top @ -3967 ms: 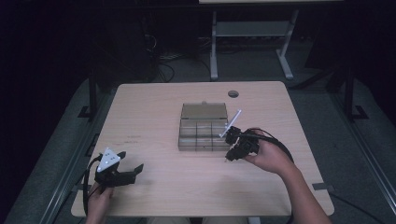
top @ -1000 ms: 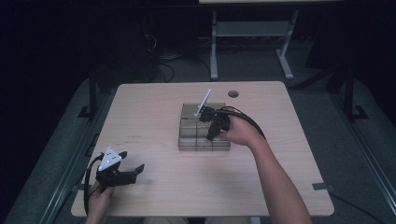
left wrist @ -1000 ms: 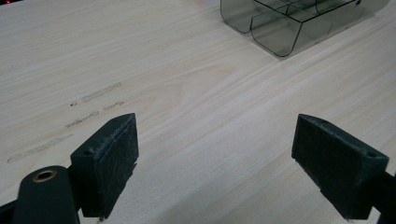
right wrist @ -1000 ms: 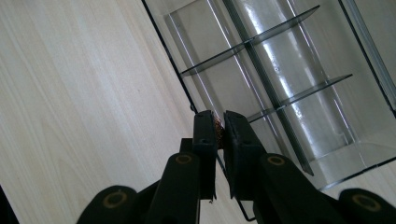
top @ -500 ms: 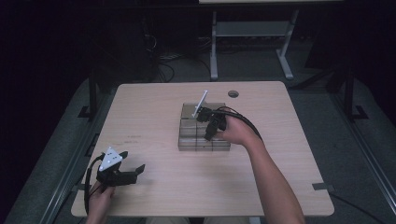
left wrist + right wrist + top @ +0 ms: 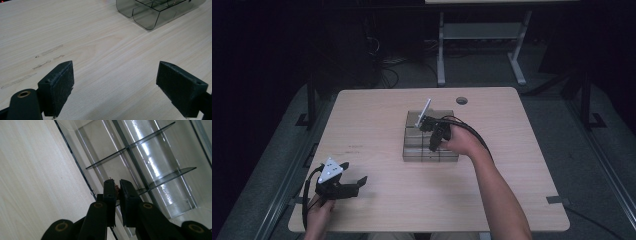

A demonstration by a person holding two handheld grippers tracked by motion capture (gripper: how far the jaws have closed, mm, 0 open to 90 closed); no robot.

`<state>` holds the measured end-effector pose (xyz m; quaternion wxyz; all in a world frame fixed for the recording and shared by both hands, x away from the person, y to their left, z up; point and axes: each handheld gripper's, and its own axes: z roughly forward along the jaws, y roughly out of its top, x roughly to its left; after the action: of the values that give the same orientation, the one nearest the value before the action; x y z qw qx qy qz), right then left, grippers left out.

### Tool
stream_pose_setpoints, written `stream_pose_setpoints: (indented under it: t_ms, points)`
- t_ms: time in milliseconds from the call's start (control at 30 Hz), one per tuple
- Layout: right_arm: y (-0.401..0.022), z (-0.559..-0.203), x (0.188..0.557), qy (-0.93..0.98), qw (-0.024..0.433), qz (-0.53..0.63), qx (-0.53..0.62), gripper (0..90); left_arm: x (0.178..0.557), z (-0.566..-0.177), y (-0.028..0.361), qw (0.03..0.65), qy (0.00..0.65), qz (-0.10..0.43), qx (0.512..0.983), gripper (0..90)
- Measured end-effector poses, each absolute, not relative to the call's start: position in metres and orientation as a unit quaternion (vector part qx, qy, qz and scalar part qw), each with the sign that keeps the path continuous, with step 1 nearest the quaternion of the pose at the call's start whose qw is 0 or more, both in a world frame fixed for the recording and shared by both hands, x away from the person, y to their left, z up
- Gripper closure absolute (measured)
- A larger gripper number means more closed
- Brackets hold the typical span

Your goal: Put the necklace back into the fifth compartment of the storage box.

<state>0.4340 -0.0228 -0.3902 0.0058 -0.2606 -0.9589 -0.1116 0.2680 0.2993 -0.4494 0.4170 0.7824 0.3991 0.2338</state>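
Right gripper (image 6: 430,146) lower over organizer box (image 6: 412,150), holding brown bit (image 6: 117,188).

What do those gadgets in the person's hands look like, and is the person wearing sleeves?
Both are black. The left gripper carries a grey three-cornered plate with dark dots and a looping black cable. The right gripper bears a similar plate and trails a black cable. Their fingers are blocky, with brass-coloured rivets behind them. Both forearms are bare.
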Motion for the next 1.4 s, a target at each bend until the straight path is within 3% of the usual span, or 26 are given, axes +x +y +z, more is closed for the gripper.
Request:
stream_pose_setpoints:
  t_ms: [633,1400]
  points:
    - [-0.015,-0.412,0.442,-0.958,0.016,-0.097,-0.268,82.9,0.268,-0.449,0.299,0.419,0.398,0.233,0.782,14.3]
    - [-0.012,-0.414,0.444,-0.958,0.016,-0.110,-0.263,80.9,0.270,-0.450,0.298,0.413,0.396,0.233,0.786,14.3]
